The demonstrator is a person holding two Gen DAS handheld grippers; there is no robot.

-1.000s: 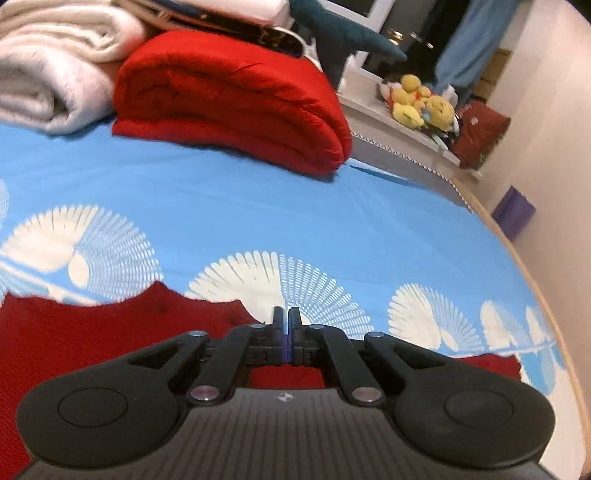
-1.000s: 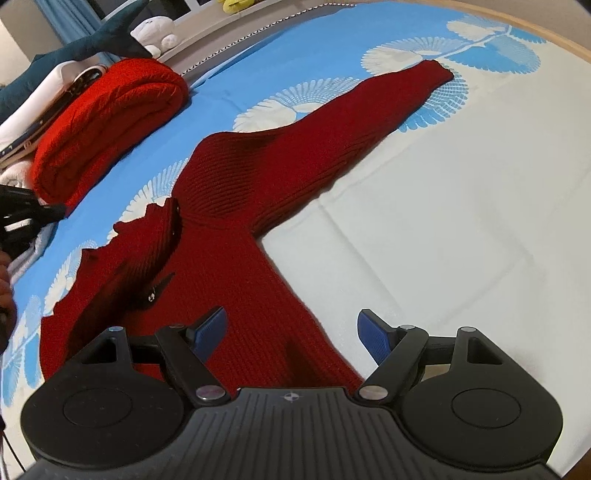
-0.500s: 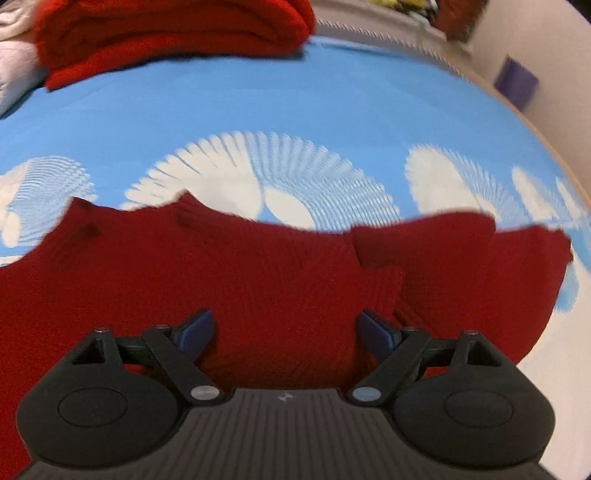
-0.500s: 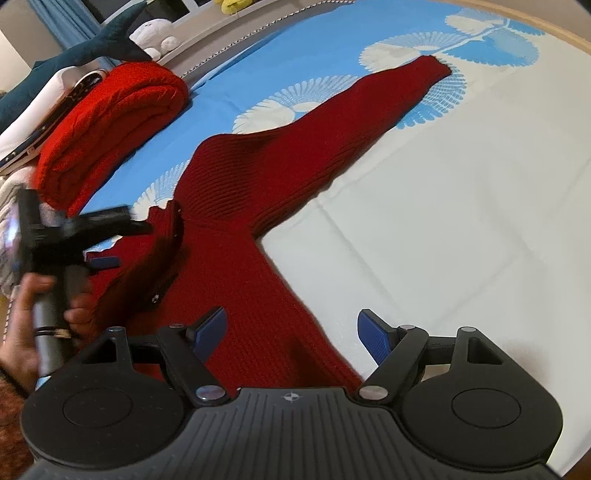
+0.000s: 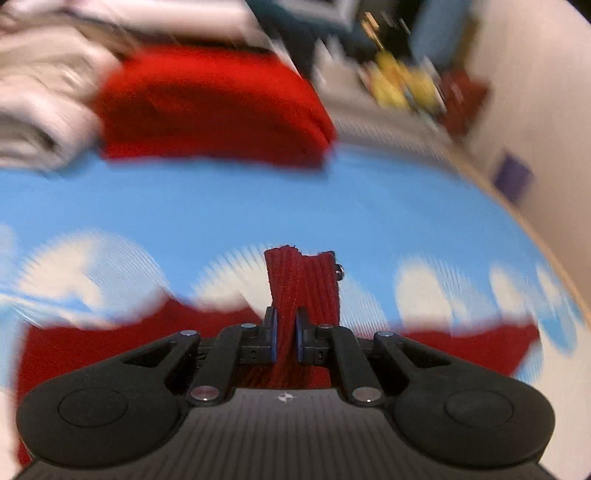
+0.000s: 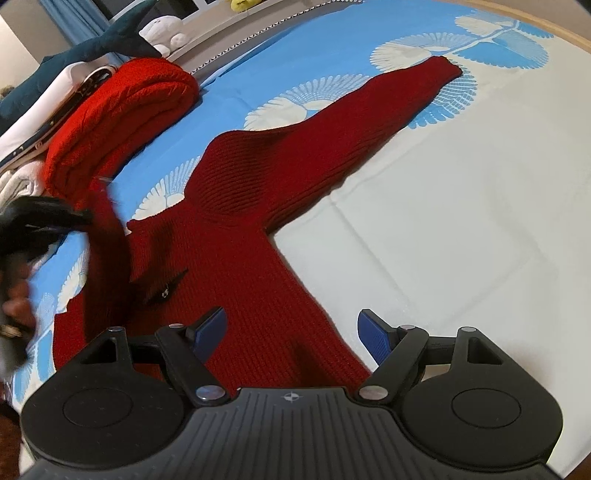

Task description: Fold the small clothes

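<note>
A dark red knit sweater [image 6: 258,236] lies spread on the bed, one sleeve [image 6: 399,96] stretched out to the far right. My left gripper [image 5: 284,332] is shut on a strip of the sweater's fabric [image 5: 303,280], lifted above the bed; the left wrist view is blurred. In the right wrist view the left gripper [image 6: 40,221] appears blurred at the left edge with raised red fabric. My right gripper [image 6: 291,332] is open and empty, hovering over the sweater's lower body near its right edge.
A folded bright red blanket [image 6: 122,122] [image 5: 210,110] and white folded bedding [image 5: 40,110] lie at the head of the blue-and-white patterned bedsheet [image 6: 480,221]. A plush shark [image 6: 92,48] and yellow toys [image 5: 399,85] sit beyond. The bed edge [image 6: 535,22] runs at the far right.
My left gripper was open over the sweater half a second ago; it has since shut on a piece of the fabric and lifted it. The right gripper has barely moved.
</note>
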